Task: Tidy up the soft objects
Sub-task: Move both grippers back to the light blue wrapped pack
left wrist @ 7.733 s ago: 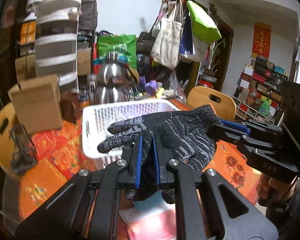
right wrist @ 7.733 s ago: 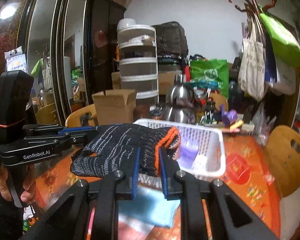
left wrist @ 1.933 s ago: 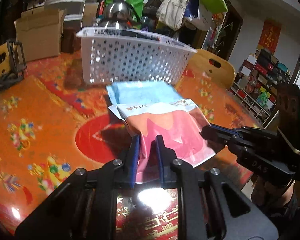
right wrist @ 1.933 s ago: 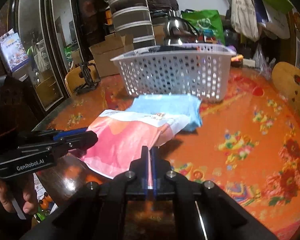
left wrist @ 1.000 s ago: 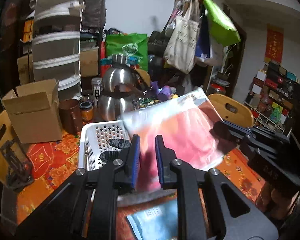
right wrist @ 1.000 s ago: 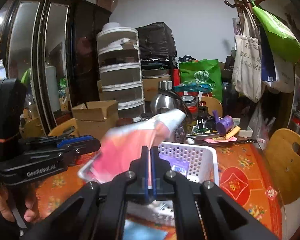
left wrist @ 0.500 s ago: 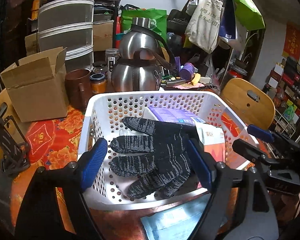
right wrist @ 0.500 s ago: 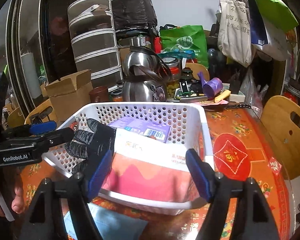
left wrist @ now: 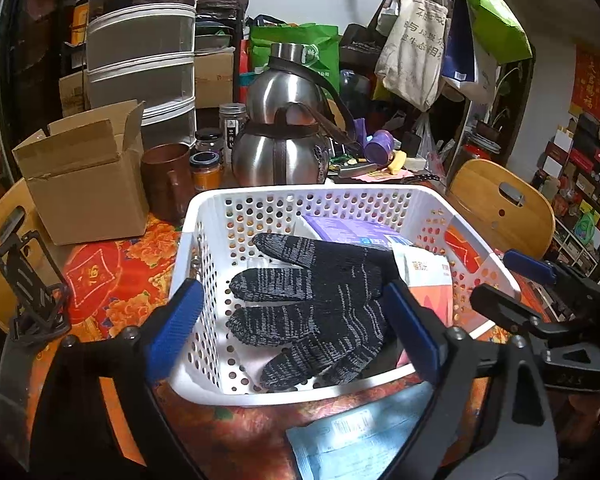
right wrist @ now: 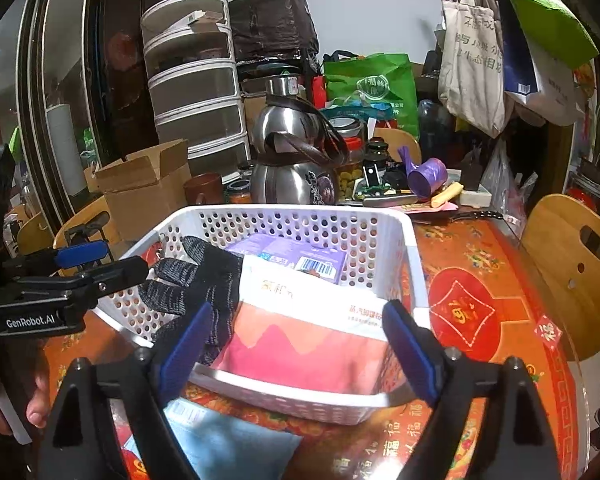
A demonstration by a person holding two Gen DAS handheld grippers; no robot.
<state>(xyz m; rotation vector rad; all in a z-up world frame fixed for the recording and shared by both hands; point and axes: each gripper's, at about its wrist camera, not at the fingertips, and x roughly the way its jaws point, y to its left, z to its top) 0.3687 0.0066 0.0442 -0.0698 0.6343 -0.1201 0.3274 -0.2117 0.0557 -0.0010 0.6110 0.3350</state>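
Both my grippers sit at the near rim of the white basket [left wrist: 204,216], and there's not much open table on this side: just a strip of orange flowered tablecloth [right wrist: 472,312] with a light blue packet [right wrist: 236,452] lying flat just below the basket. The left gripper [left wrist: 292,334] has its jaws wide and still opening, nothing pinched; same with the right gripper [right wrist: 298,354]. The pink and white pouch [right wrist: 312,340] lies flat in the basket below the right one, free of its blue pads [right wrist: 406,350]. A black knit glove [left wrist: 320,300] lies beside it, with a purple box [right wrist: 288,254] further back. Behind the basket it's crowded: steel kettle [left wrist: 280,152], brown mug [left wrist: 168,180], cardboard box [left wrist: 84,176]. The basket's perforated plastic; the pouch looks smooth.
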